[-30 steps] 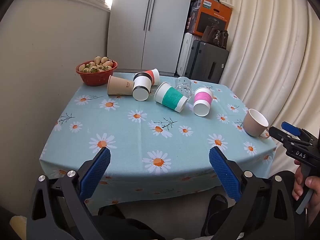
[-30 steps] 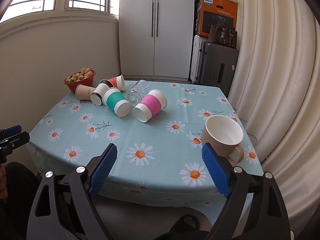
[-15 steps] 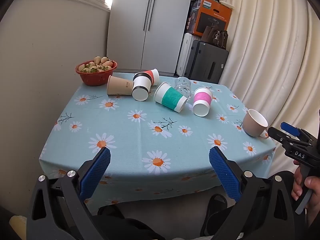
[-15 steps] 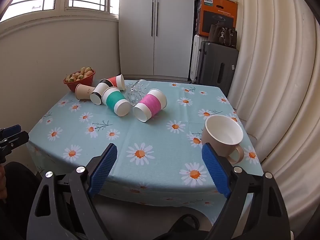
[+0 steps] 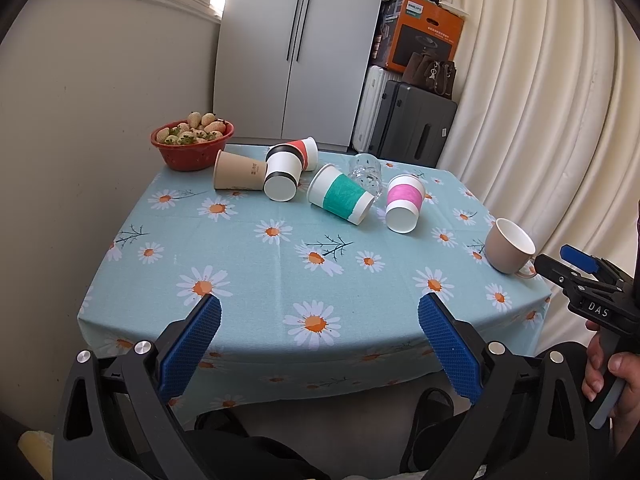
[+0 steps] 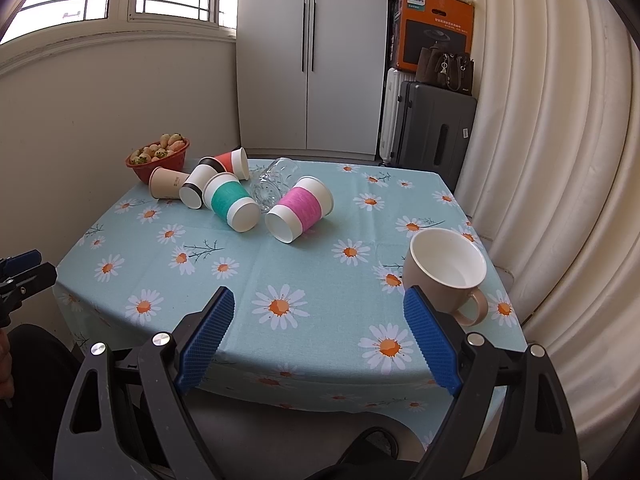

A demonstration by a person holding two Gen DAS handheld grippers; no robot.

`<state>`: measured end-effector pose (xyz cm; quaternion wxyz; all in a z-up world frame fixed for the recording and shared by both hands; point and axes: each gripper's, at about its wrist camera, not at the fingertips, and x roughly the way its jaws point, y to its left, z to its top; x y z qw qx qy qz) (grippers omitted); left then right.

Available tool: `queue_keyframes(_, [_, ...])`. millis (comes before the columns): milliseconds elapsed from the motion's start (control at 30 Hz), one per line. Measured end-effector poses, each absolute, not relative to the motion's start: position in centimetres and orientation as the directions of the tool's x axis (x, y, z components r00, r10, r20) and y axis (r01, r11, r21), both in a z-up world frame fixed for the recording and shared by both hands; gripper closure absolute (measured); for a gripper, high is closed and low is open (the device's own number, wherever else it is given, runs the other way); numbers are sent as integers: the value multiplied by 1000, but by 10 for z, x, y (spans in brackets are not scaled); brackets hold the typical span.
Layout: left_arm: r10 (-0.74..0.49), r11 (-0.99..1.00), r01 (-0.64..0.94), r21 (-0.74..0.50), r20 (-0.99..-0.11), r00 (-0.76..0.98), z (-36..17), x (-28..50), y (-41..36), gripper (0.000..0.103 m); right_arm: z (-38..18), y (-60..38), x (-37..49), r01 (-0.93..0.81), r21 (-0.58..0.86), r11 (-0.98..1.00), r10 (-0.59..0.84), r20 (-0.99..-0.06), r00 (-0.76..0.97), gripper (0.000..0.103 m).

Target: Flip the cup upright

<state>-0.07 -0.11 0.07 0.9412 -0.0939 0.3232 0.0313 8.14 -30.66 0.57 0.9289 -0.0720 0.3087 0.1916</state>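
Several cups lie on their sides on the daisy tablecloth (image 5: 256,264): a brown paper cup (image 5: 236,171), a black-banded white cup (image 5: 282,176), a red cup (image 5: 303,152), a green-sleeved cup (image 5: 341,194), a clear glass (image 5: 365,174) and a pink-sleeved cup (image 5: 404,208). A beige mug (image 6: 446,274) stands upright near the right edge. My left gripper (image 5: 319,334) is open and empty, short of the table's front edge. My right gripper (image 6: 318,330) is open and empty at the front edge, its right finger close in front of the mug.
A red bowl of strawberries (image 5: 192,140) stands at the back left corner. A wall runs along the table's left, curtains (image 6: 560,160) along its right. A grey cabinet, suitcases (image 6: 432,128) and an orange box stand behind the table.
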Motion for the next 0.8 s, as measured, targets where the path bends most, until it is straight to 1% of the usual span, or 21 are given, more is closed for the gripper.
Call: queue_keyframes(800, [-6,980,-116,-159,-613,790,3,-1,-5,6,1,-307,83,-402,-21,915,309,-605,734,17])
